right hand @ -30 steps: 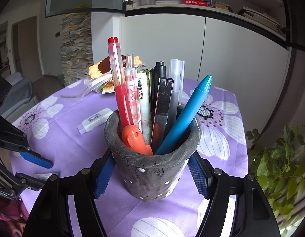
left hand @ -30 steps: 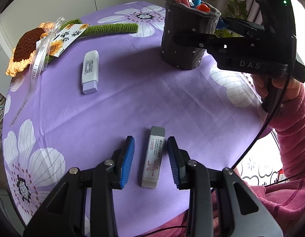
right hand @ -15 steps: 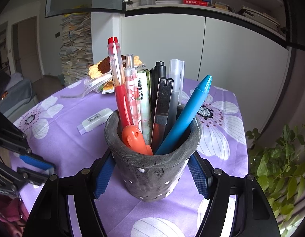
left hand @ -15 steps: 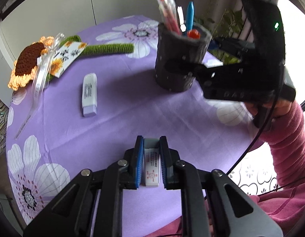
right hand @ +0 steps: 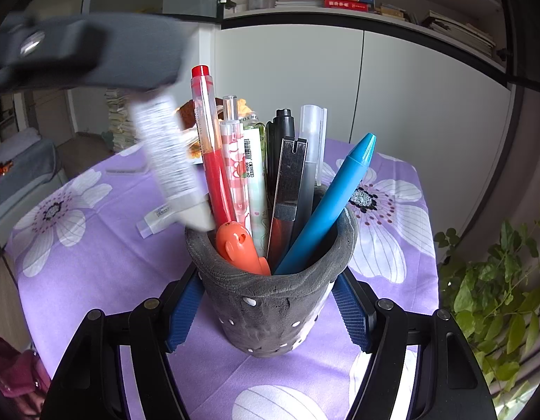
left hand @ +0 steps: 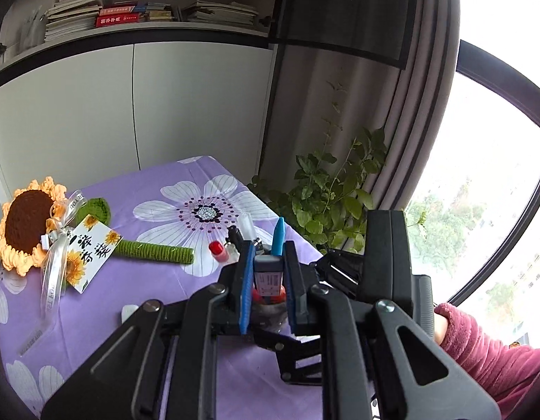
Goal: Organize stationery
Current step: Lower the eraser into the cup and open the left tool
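Observation:
My left gripper (left hand: 268,280) is shut on a white eraser with a printed label (left hand: 267,278) and holds it up in the air. In the right wrist view the same eraser (right hand: 168,161) hangs blurred and tilted, its lower end at the left rim of the grey pen cup (right hand: 270,301). My right gripper (right hand: 268,311) is shut on that cup, its blue pads on both sides. The cup stands on the purple flowered tablecloth (right hand: 77,262) and holds a red pen (right hand: 210,147), a blue pen (right hand: 333,203), an orange piece (right hand: 238,245) and several more pens.
A second white eraser (right hand: 154,218) lies on the cloth left of the cup. A crochet sunflower with ribbon and card (left hand: 28,225) lies at the far left. A potted plant (left hand: 326,203) stands past the table's right edge. A pink sleeve (left hand: 480,343) is at lower right.
The left gripper closed on the eraser lying on the cloth, lifted it and carried it up to the cup. The right gripper and cup have not moved.

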{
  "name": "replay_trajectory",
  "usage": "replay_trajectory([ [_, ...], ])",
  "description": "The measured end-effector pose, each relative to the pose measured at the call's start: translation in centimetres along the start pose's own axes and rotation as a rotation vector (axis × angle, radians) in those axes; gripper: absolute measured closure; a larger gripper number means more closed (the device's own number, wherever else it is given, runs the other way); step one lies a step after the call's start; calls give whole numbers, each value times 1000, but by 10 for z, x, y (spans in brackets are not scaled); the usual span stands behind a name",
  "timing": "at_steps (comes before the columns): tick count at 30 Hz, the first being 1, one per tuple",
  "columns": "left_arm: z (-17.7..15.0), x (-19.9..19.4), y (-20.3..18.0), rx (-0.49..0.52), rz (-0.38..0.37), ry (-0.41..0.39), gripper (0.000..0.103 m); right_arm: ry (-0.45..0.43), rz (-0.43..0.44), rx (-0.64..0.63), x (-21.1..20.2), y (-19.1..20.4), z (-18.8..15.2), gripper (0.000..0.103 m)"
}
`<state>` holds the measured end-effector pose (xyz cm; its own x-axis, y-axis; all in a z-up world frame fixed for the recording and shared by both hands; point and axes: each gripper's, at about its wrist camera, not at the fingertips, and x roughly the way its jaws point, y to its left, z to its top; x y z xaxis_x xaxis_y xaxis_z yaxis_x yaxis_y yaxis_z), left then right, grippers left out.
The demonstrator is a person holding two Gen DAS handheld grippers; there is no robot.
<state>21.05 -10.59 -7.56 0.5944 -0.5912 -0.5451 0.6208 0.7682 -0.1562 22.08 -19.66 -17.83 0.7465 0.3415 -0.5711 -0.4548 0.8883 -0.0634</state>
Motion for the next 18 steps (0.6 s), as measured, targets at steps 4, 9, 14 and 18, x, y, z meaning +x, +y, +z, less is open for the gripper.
replay_trajectory([
  [4, 5, 6, 2, 4, -16, -17, 89, 0, 0, 0, 0, -1, 0, 31],
  [9, 7, 8, 7, -1, -15, -23, 89, 0, -1, 0, 0, 0, 0, 31],
  [14, 0, 16, 4, 35, -9, 16, 89, 0, 1, 3, 0, -1, 0, 31],
  [18, -1, 16, 5, 42, -4, 18, 88, -1, -2, 3, 0, -2, 0, 31],
])
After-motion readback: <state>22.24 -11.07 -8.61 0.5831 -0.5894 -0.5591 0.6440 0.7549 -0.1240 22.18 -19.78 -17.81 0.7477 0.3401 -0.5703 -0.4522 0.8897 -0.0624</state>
